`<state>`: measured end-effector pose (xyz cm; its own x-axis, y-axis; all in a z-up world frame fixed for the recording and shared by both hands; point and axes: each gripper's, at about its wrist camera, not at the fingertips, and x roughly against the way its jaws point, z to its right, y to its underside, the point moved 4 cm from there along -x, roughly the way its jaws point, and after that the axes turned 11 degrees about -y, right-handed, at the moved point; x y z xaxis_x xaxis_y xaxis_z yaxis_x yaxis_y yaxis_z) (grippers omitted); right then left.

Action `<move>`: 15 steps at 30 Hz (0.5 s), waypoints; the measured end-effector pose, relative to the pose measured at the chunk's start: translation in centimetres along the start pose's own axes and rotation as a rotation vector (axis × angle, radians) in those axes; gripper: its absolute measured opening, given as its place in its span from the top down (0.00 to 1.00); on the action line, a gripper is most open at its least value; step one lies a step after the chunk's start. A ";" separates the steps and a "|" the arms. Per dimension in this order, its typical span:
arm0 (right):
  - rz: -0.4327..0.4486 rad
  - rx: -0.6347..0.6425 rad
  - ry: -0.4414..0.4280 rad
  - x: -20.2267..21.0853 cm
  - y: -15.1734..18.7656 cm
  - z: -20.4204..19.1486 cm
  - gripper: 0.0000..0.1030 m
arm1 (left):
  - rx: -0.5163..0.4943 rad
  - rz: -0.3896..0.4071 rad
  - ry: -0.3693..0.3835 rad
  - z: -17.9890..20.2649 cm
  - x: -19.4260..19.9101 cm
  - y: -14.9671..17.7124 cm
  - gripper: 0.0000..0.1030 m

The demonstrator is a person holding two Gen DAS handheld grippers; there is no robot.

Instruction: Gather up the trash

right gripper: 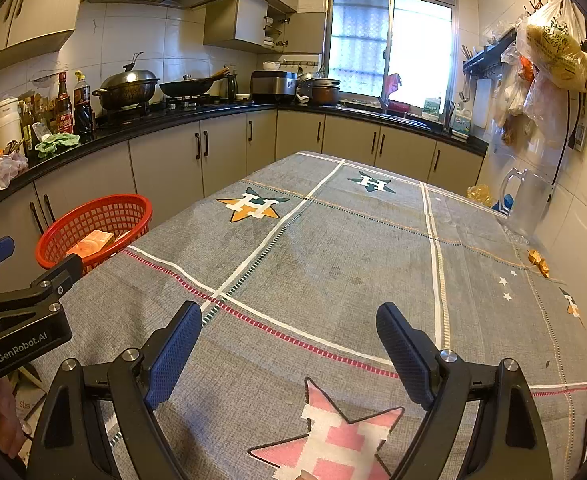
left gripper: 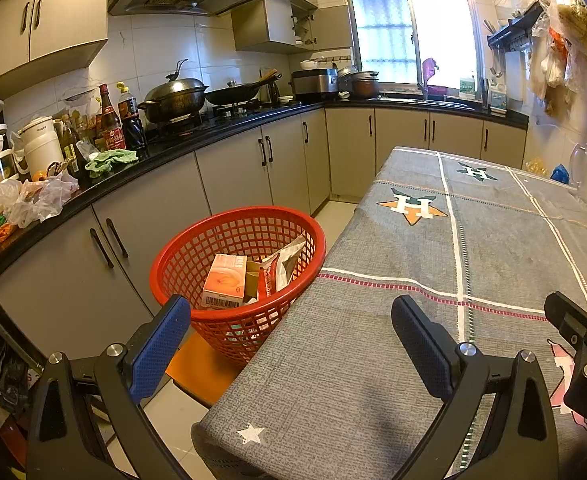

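Honestly, most of the trash looks collected already: the red basket (left gripper: 239, 276) sits off the left edge of the table (left gripper: 453, 280), on what looks like an orange stool, and it holds an orange carton (left gripper: 225, 280) plus a torn red-and-white wrapper (left gripper: 283, 266). Both grippers are empty with their jaws spread wide, the left gripper (left gripper: 291, 334) hanging over the table corner next to the basket and the right gripper (right gripper: 289, 340) over the middle of the cloth.

What's left, I'd guess, is the small golden wrapper (right gripper: 538, 262) lying near the wall edge of the table, well apart from both grippers. If I were doing it, I'd send the right gripper over, come down low, and pinch the crinkly bit itself without snagging the tablecloth. The glass pitcher (right gripper: 527, 204) stands near that spot, so approach from the near side. There's more yellow stuff (right gripper: 479, 194) behind the pitcher; can't tell if it's trash.
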<state>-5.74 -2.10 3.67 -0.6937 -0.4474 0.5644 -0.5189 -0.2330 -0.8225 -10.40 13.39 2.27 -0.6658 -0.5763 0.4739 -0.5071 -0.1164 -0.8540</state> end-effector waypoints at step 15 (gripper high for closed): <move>0.000 -0.006 0.000 0.0 0.4 0.2 0.11 | -0.005 0.005 0.004 0.6 0.3 0.0 0.03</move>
<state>-5.83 -2.34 3.36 -0.6937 -0.4478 0.5642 -0.5219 -0.2274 -0.8221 -10.29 12.72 2.27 -0.6707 -0.5736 0.4703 -0.5065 -0.1090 -0.8553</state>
